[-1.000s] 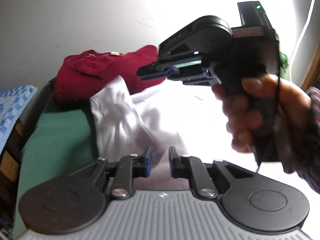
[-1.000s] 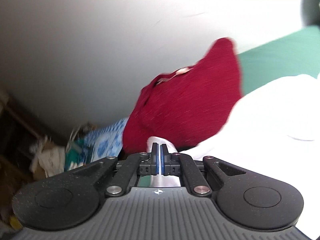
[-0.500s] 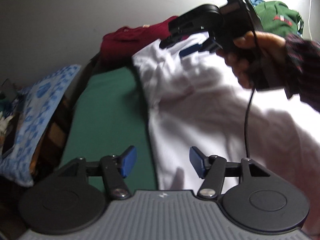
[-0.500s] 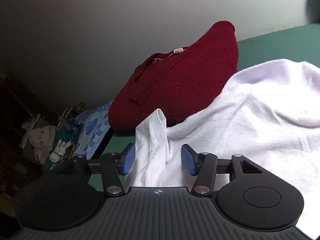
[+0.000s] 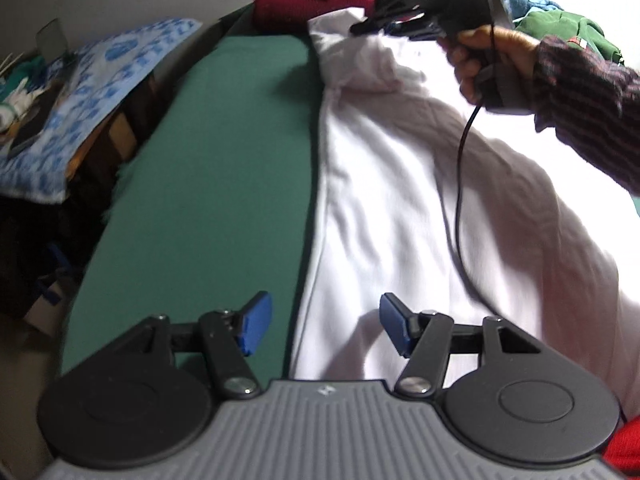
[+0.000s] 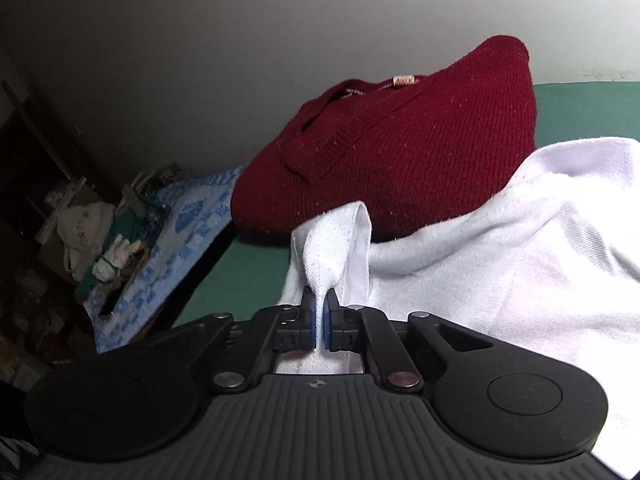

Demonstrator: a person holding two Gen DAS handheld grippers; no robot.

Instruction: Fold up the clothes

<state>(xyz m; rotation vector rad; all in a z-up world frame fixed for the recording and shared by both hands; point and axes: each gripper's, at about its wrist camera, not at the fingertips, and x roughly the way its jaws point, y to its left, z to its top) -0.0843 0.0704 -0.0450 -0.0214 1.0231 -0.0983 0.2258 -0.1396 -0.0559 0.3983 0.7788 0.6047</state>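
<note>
Green cloth covers the flat work surface ahead of me, with a plain pale wall behind it. Across its right part I see the large white cotton garment spread out and creased, its left edge running straight down the green. At the far end a dark red knitted sweater sits bunched, touching the white fabric. Off the left edge lies a blue-and-white patterned towel. My right gripper is clamped tight on a raised fold at the white garment's far corner, a hand in a striped sleeve holding it. My left gripper hangs over the near edge, its blue pads spread apart with nothing pinched.
</note>
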